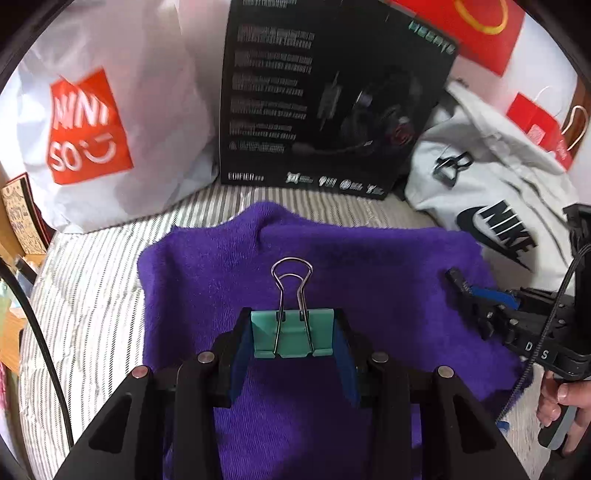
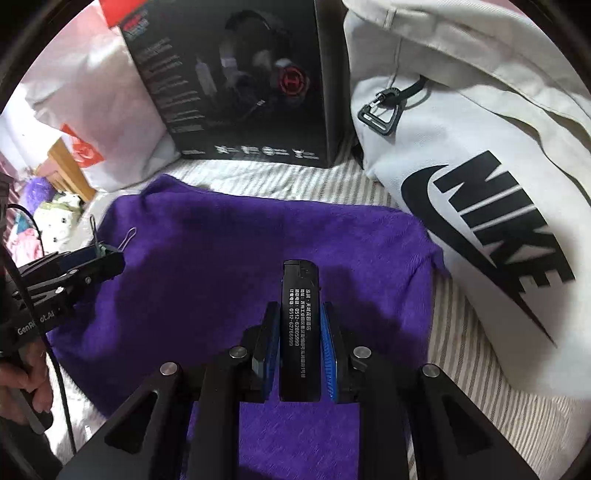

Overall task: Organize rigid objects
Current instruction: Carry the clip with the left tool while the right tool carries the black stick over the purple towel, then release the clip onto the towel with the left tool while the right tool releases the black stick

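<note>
My left gripper point(image 1: 293, 332) is shut on a teal binder clip point(image 1: 293, 338), whose wire handles point forward over a purple towel point(image 1: 351, 258). In the right wrist view the same left gripper point(image 2: 105, 254) comes in from the left with the binder clip point(image 2: 99, 248) at its tip. My right gripper point(image 2: 299, 325) is shut on a black lighter point(image 2: 300, 325) with white print, held above the purple towel point(image 2: 221, 243). The right gripper point(image 1: 461, 284) also shows at the right in the left wrist view, the black lighter point(image 1: 455, 276) sticking out of its tip.
The towel lies on striped bedding point(image 1: 92, 295). Behind it stand a black headset box point(image 1: 325, 96), a white shopping bag point(image 1: 103, 122) and a white sports bag point(image 2: 480, 177) with a buckle. A person's hand point(image 1: 565, 398) holds the right gripper's handle. Red bags point(image 1: 480, 33) sit at the back.
</note>
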